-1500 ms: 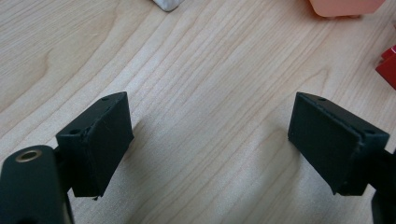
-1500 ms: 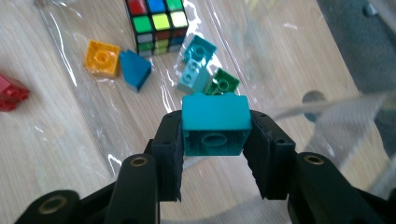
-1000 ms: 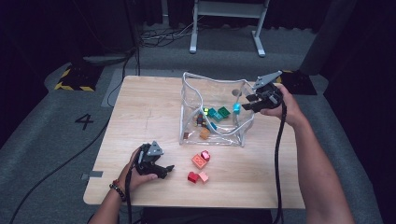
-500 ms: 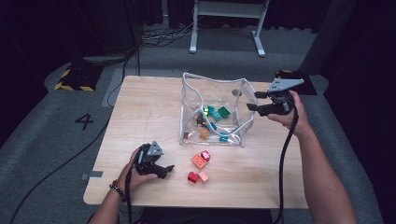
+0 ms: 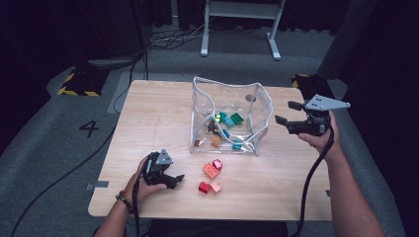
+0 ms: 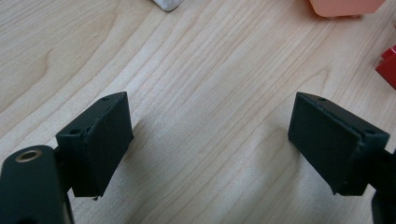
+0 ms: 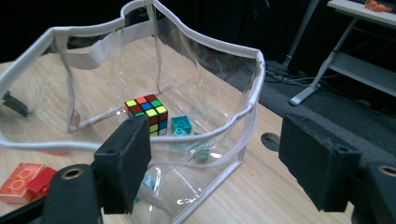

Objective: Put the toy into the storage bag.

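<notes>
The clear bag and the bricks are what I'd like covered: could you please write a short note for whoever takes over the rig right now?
Left claw: open, resting on the table, nothing between its jaws.
Right claw: its jaws have just been opening; open and empty, held beside the right wall of the clear bag.
In the bag: a colour cube and several teal, green and orange bricks.
Done: those pieces are bagged.
Left: four bricks lie on the table in front of the bag: an orange brick, a magenta brick, a red brick and a pink brick.

High cam overhead facing table (image 5: 148, 113), gripper cams close, prob. sharing clear bag (image 7: 205, 135)
</notes>
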`<act>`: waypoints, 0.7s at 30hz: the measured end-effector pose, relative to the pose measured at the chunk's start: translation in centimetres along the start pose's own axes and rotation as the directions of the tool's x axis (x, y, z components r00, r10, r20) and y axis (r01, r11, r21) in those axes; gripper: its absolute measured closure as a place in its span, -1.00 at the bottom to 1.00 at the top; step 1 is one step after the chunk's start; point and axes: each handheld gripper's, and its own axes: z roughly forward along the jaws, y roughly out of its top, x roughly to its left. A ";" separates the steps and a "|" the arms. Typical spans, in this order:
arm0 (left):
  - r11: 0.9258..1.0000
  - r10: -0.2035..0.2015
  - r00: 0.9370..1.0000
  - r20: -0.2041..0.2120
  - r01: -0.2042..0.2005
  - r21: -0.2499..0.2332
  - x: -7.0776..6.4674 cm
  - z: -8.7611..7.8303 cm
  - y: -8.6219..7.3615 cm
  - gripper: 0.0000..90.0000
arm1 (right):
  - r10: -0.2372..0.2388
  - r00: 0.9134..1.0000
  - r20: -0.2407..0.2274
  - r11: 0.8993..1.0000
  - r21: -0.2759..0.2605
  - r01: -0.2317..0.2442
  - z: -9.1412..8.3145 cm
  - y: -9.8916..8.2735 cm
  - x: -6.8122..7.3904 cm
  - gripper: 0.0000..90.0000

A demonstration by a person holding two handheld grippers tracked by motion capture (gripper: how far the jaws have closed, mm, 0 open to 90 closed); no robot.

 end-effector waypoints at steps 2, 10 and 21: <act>1.000 0.000 1.000 0.000 0.000 0.000 0.0 0.0 0.0 -0.69 | 0.006 1.000 -0.006 1.000 -0.018 -0.006 -0.7 -0.7 0.5 -0.41; 1.000 0.006 1.000 -0.004 -0.006 0.001 0.0 0.0 0.0 -0.69 | 0.048 0.997 -0.066 0.998 -0.033 -0.050 -1.9 -5.0 3.4 -0.33; 1.000 0.008 1.000 -0.004 -0.008 0.003 0.0 0.0 0.0 -0.69 | 0.009 0.975 -0.222 0.999 0.050 0.002 2.0 -9.0 9.5 -0.18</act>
